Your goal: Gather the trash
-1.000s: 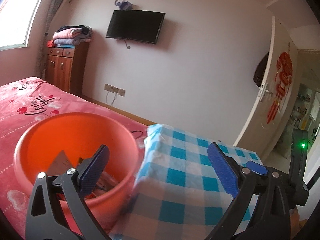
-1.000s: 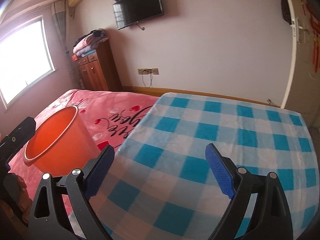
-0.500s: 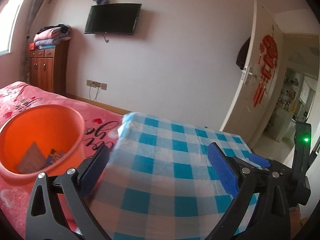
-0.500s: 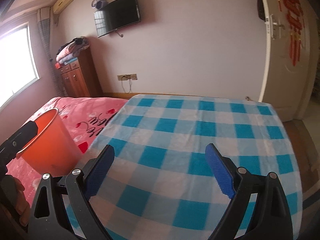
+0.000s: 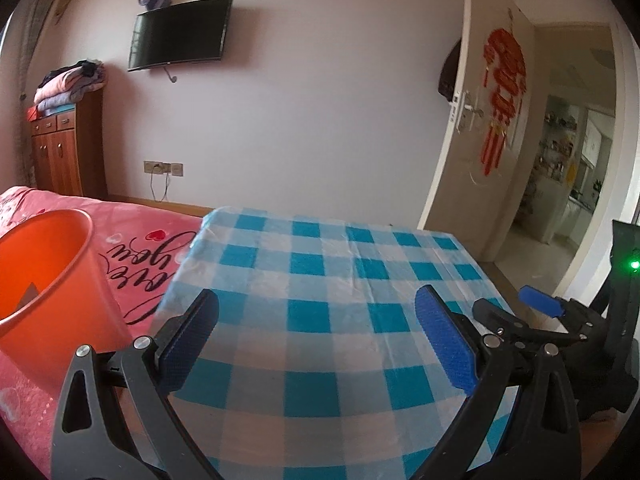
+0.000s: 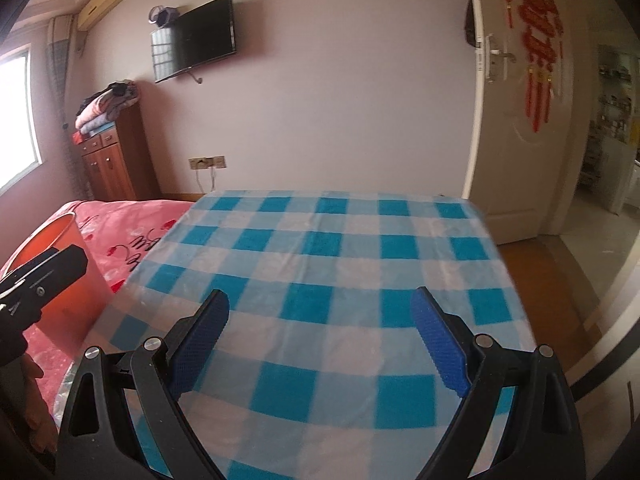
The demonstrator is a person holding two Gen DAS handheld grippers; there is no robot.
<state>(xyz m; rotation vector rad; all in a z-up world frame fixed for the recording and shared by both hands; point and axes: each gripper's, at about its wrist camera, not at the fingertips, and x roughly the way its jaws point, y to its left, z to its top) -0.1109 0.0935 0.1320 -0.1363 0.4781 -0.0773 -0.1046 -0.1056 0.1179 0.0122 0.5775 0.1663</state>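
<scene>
One orange bucket (image 5: 44, 280) stood on the pink bedspread (image 5: 148, 256), just left of the blue-checked table cloth (image 5: 328, 280); the left view alone showed a grey scrap (image 5: 28, 294) inside. Bedspread script partly legible: "you". Left gripper (image 5: 316, 340) and right gripper (image 6: 320, 340) hung over the cloth, both with jaws wide and holding nothing. One wall television (image 6: 194, 38). One door (image 6: 516, 100) bearing red ornaments; lettering unreadable

Glossy plastic bucket (image 5: 48, 276), perhaps smooth
</scene>
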